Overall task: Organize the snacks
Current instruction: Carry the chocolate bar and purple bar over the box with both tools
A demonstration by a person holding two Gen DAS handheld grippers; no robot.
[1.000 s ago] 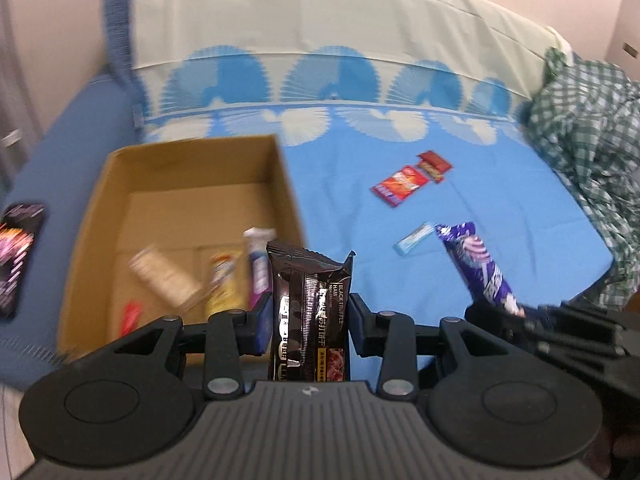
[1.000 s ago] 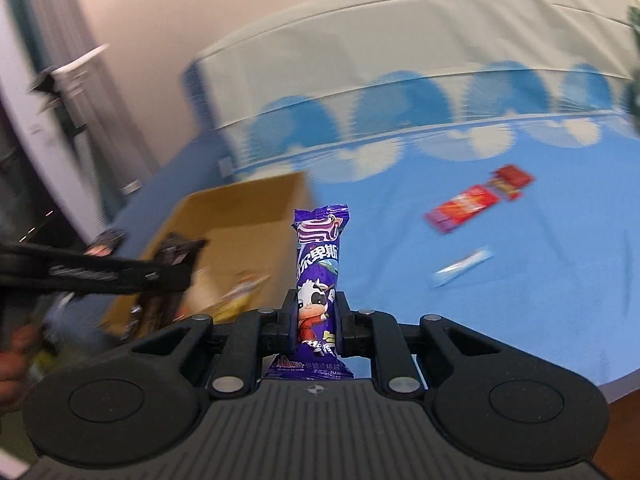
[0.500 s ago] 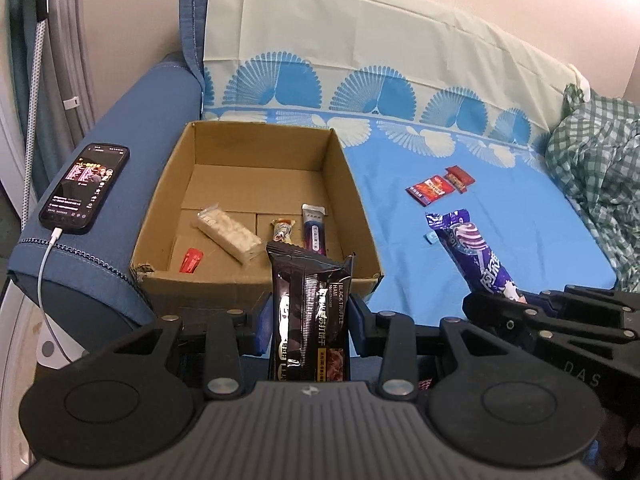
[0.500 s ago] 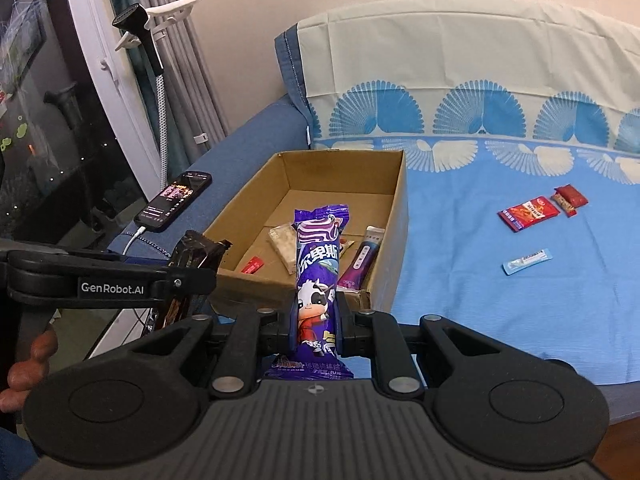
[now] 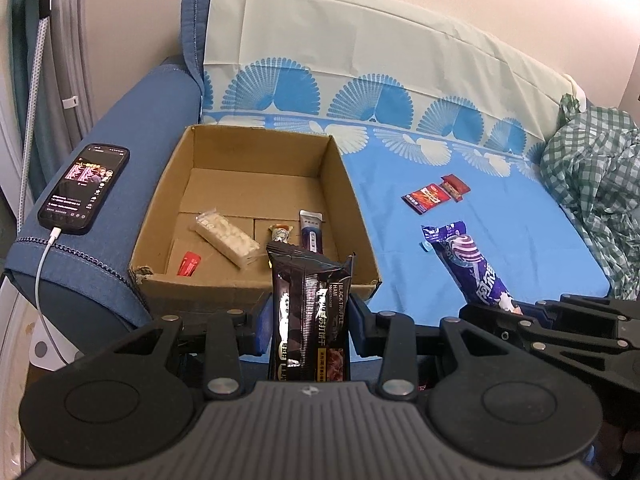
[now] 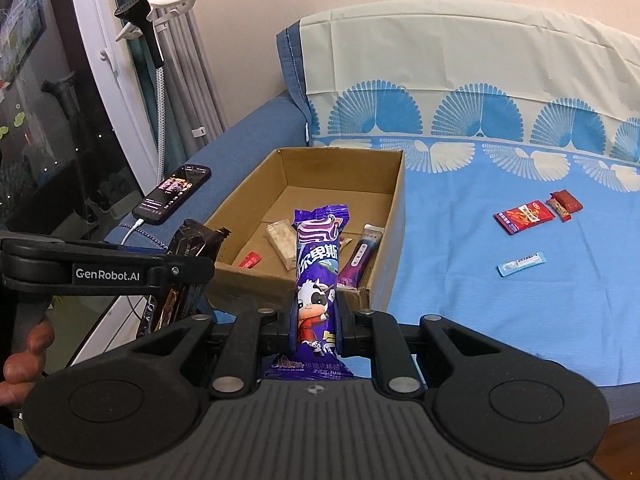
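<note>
"GenRobot.AI" on left hand-held gripper; "BLACK TRUFFLE" on dark packet

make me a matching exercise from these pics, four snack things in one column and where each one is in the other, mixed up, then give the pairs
Things:
1. black truffle cracker pack
2. purple cow wrapper snack
3. white nougat bar
4. light blue sachet

Places:
A. lying loose on the blue sheet
B. clamped in the right gripper
C. on the floor of the cardboard box
D. clamped in the left gripper

Pairs: 1-D, 2-B, 3-C, 4-A
</note>
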